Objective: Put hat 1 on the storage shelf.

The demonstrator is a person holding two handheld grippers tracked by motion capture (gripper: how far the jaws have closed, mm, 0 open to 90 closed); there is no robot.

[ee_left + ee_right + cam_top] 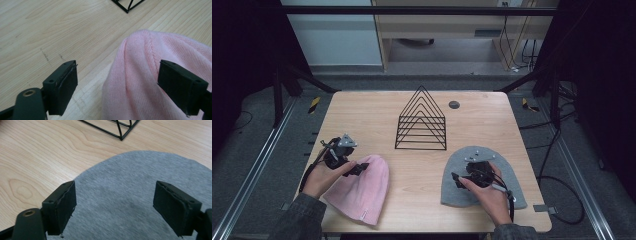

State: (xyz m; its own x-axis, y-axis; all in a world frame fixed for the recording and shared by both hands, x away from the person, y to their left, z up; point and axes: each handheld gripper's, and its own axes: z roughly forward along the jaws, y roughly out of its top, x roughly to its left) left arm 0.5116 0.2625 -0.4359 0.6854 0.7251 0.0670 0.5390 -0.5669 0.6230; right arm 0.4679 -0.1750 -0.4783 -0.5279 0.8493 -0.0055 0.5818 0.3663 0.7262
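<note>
Pink knit, high view: my left gripper (354, 168) sits at the crown edge of the pink beanie (364, 192), which lies flat near the front-left of the wooden table (362, 112), cuff twd the front edge
Grey knit, high view: my right gripper (458, 179) hangs over the grey beanie (459, 192), flat on the front-right part of the table; the two hats lie well apart w/ bare wood btwn them
Rack, high view: black wire rack (422, 122), triangle-shaped, stands upright mid-table behind both hats, touching neither
Hands, high view: I see the left hand (323, 178) and right hand (489, 192) coming in from the bottom, each wrapped round its tool; cables trail back twd the sleeves
Left gripper view: jaws stand wide apart, nothing pinched. Beanie crown bulges up btwn them, nearer the right-hand jaw; I can't tell if that pad touches the knit. Other jaw is over bare wood. A rack corner shows at the top edge
Right gripper view: jaws wide apart here too, gripping nothing. Grey fabric lies flat below and btwn both pads; its rounded edge curves past the left-hand jaw onto wood. Rack base bars show at the top, apart from the hat
Contact, right side: can't tell whether the pad tips rest on the cloth or hover just above it
</note>
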